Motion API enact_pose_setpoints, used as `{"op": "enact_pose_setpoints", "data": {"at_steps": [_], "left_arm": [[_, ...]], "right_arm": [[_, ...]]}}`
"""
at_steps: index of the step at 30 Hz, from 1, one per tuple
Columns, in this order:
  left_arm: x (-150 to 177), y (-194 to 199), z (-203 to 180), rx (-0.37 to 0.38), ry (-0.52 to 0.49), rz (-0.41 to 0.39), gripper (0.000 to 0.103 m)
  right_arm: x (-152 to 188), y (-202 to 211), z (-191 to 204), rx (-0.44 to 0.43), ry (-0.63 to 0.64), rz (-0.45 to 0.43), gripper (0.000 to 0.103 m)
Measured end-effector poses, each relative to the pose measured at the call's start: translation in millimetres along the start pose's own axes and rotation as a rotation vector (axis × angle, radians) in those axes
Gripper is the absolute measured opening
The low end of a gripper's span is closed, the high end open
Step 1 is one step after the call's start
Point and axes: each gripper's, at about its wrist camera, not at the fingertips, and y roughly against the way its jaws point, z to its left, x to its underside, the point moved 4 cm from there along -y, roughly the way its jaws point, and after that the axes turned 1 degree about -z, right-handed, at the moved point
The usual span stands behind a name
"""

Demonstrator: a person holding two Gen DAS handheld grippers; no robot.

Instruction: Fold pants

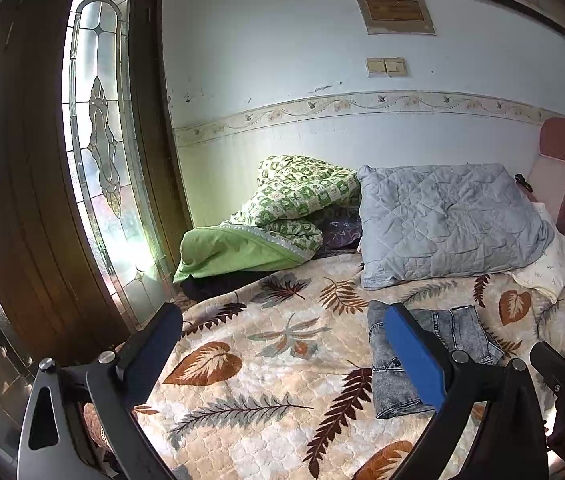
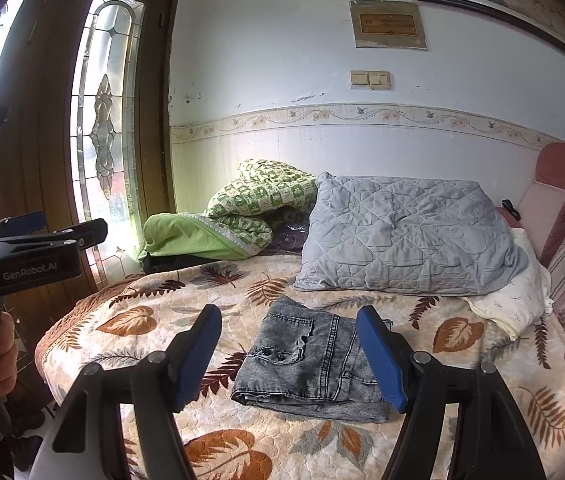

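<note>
Both our grippers, left point(image 1: 282, 344) & right point(image 2: 288, 354), hover w/ fingers spread, empty, over folded pants point(image 2: 314, 364) on bed point(image 2: 482, 368), pillow point(image 2: 410, 236) behind pants.

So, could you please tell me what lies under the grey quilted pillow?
The grey quilted pillow rests on the leaf-patterned bedspread. A white cloth sticks out beneath its right end; how far that cloth reaches under the pillow is hidden.
</note>
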Motion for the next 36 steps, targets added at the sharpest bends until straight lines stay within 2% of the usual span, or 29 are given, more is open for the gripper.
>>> {"op": "enact_pose_setpoints", "data": {"at_steps": [4,15,36], "left_arm": [[0,3,1,-0.024,-0.013,-0.016,0.101],[-1,5,10,-0.014,0.011,-0.035,0.101],[6,-6,6,0.027,0.007,-0.004,0.101]], "right_arm": [[0,-2,5,-0.007,0.006,0.003,0.073],[0,-5,12,-0.018,0.021,0.008,0.073],[10,-21,17,-0.030,0.030,0.041,0.073]]}}
